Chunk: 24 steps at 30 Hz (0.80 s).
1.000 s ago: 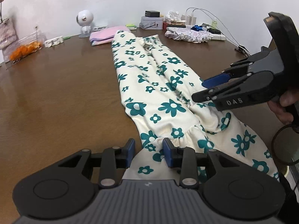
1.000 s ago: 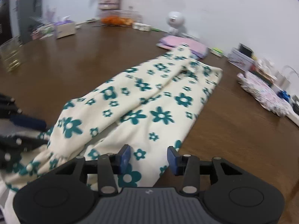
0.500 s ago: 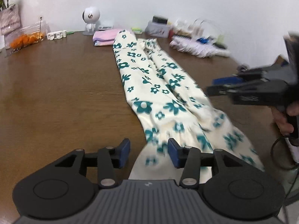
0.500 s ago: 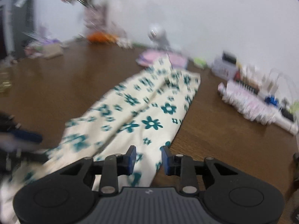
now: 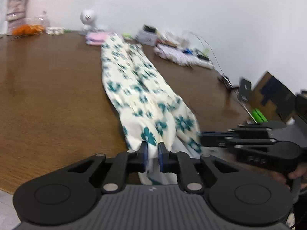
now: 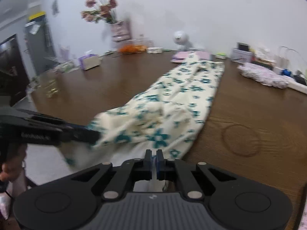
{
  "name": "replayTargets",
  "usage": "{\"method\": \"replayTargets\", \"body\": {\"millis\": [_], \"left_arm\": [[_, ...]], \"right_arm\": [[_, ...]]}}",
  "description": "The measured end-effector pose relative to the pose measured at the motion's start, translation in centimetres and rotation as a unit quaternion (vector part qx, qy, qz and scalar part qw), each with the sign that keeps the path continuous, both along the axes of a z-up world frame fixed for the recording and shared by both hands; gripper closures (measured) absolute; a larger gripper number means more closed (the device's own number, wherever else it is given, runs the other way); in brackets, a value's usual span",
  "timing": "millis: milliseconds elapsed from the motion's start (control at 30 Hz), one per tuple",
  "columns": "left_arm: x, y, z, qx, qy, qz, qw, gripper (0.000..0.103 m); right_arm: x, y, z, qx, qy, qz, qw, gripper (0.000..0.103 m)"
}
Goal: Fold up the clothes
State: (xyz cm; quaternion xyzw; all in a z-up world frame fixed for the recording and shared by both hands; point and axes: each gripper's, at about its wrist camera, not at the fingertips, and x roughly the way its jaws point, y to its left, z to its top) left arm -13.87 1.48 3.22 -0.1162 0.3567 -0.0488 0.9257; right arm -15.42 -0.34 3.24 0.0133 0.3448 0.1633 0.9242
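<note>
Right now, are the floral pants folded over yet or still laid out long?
Still long: the floral pants stretch full-length across the table, near end pinched by both grippers.

Garment (image 5: 145, 103): cream ground, scattered teal flower print. Table (image 5: 48, 88): dark brown wood grain, with a faint ring mark (image 6: 240, 140) in the right wrist view. Grippers: black bodies, blue pads on the fingers (image 5: 160, 157). Folded cloth (image 5: 96, 38) at the far edge: pink. Small round device (image 5: 87, 18): white. Packet contents (image 5: 26, 29): orange. Flowers (image 6: 99, 9): dusty pink. Tissue box (image 6: 90, 61): lilac and white. Wall (image 5: 191, 5): plain white
</note>
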Motion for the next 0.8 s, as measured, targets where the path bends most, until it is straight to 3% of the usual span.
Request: {"method": "replayTargets", "body": {"millis": [67, 167, 200, 233, 267, 333, 400, 500, 533, 600, 667, 800], "left_arm": [[-0.3, 0.1, -0.7, 0.01, 0.001, 0.003, 0.9999, 0.082], [-2.4, 1.6, -0.2, -0.009, -0.027, -0.021, 0.9994, 0.056], [-3.3, 2.1, 0.2, -0.008, -0.045, -0.033, 0.9984, 0.046], [-4.0, 2.5, 0.3, 0.006, -0.061, -0.046, 0.9971, 0.04], [-4.8, 2.8, 0.4, 0.025, -0.076, -0.059, 0.995, 0.038], [-5.1, 2.9, -0.1, 0.055, -0.086, -0.078, 0.9917, 0.03], [-5.2, 2.6, -1.0, 0.082, -0.091, -0.104, 0.987, 0.028], [-4.9, 1.7, -1.8, 0.138, -0.086, -0.136, 0.9774, 0.024], [-4.6, 1.7, -2.0, 0.148, -0.081, -0.134, 0.9765, 0.024], [-3.7, 2.5, -2.3, 0.116, -0.063, -0.124, 0.9835, 0.024], [-3.3, 3.6, -2.7, 0.059, -0.059, -0.111, 0.9903, 0.024], [-3.1, 5.5, -3.4, -0.054, -0.061, -0.061, 0.9948, 0.025]], "right_arm": [[0.0, 0.3, -0.6, -0.013, 0.007, 0.008, 1.0, 0.094], [-0.5, -0.1, -0.9, -0.029, 0.008, 0.001, 1.0, 0.09], [-0.8, -0.6, -0.9, -0.028, 0.006, -0.002, 1.0, 0.085], [-1.0, -1.1, -0.8, -0.026, 0.004, -0.004, 1.0, 0.071], [-1.3, -1.7, -0.7, -0.025, 0.002, -0.007, 1.0, 0.065], [-1.9, -2.7, -0.6, -0.023, -0.002, -0.012, 1.0, 0.065], [-2.5, -3.7, -0.5, -0.021, -0.006, -0.017, 1.0, 0.065], [-3.6, -2.3, -1.3, -0.046, -0.031, 0.034, 0.998, 0.063], [-3.9, -1.8, -1.5, -0.054, -0.039, 0.051, 0.996, 0.057], [-4.2, -1.1, -1.8, -0.069, -0.053, 0.068, 0.994, 0.055], [-3.7, -0.9, -2.1, -0.072, -0.044, 0.057, 0.995, 0.056], [-3.6, -1.3, -2.6, -0.06, -0.032, 0.038, 0.997, 0.062]]}}
